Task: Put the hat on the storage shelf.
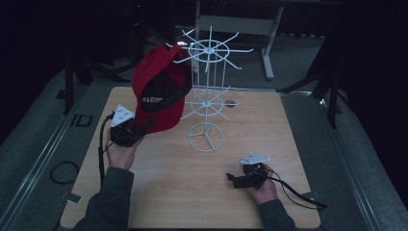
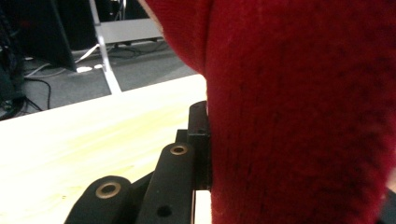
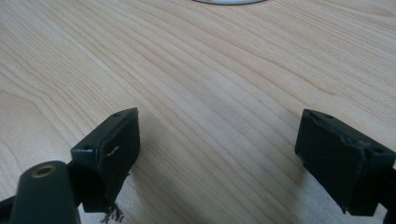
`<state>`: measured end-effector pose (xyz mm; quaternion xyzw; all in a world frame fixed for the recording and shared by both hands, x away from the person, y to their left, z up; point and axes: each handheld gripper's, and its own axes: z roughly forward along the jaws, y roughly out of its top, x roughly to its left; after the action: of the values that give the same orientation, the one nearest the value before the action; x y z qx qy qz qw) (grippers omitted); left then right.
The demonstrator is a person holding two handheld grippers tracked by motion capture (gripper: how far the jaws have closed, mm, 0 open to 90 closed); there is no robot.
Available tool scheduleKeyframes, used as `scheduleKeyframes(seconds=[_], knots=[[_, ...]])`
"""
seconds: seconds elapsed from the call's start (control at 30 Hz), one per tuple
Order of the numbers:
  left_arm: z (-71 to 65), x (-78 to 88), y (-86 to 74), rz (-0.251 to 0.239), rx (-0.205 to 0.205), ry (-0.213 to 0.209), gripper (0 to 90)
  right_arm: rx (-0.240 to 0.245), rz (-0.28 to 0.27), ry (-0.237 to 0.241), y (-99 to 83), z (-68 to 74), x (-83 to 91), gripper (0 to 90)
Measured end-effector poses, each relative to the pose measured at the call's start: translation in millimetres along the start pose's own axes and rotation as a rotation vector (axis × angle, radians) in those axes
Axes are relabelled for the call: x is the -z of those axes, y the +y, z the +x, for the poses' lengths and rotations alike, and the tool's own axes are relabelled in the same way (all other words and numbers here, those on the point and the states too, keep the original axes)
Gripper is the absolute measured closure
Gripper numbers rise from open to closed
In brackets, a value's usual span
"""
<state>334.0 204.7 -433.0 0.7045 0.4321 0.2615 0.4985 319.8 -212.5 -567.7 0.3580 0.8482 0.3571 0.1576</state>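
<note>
A pale wooden bench (image 1: 159, 192) sits in a dim room, a grey floor around it and the legs of another white-framed table beyond its far edge. Near the middle of the bench stands a white wire rack (image 1: 207, 91), upright on a ring base, with two tiers of thin spokes fanning out from its central post. A red cap (image 1: 161, 79) with a dark panel and pale lettering on its front is held in the air just left of the rack, its crown level with the upper spokes; whether cloth and wire touch cannot be told. The left claw (image 1: 143, 128), raised in a person's hand over the bench's left side, is clenched on the cap's lower edge, and in the left gripper view red fabric (image 2: 299, 116) presses against its black jaw. The right claw (image 1: 232, 179) rests low near the front right of the bench, well apart from the rack, its jaws released and spread wide over bare wood (image 3: 219, 130).
</note>
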Motion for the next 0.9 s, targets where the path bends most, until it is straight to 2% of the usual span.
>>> scheduleKeyframes(seconds=[0.23, 0.27, 0.3, 0.5, 0.57, 0.67, 0.77, 0.9], knots=[[-3.9, -1.4, -3.4, 0.029, -0.016, -0.027, 75.2, 0.000, 0.000, 0.000, 0.0, 0.0, 0.0, 13.8], [-4.5, -1.2, -3.3, 0.031, -0.016, -0.032, 69.0, 0.000, 0.000, 0.000, 0.0, 0.0, 0.0, 13.8], [-4.6, -1.1, -3.2, 0.030, -0.015, -0.033, 69.0, 0.000, 0.000, 0.000, 0.0, 0.0, 0.0, 13.8], [-0.8, 1.1, -3.1, 0.037, 0.022, -0.023, 50.3, -0.001, -0.001, 0.000, 0.0, 0.0, -0.1, 13.8], [0.5, 2.1, -3.8, 0.040, 0.032, -0.022, 48.4, -0.001, -0.001, 0.000, 0.0, 0.0, -0.1, 13.8], [0.8, 4.1, -5.4, 0.031, 0.055, -0.041, 46.6, -0.001, -0.001, 0.001, 0.0, 0.0, -0.1, 13.8], [-0.1, 4.5, -6.3, 0.026, 0.061, -0.037, 42.4, -0.001, -0.002, 0.000, -0.1, 0.1, -0.2, 13.8], [-0.5, 5.2, -8.1, 0.032, 0.057, -0.007, 32.3, -0.002, -0.003, 0.000, -0.1, 0.1, -0.2, 13.8]])
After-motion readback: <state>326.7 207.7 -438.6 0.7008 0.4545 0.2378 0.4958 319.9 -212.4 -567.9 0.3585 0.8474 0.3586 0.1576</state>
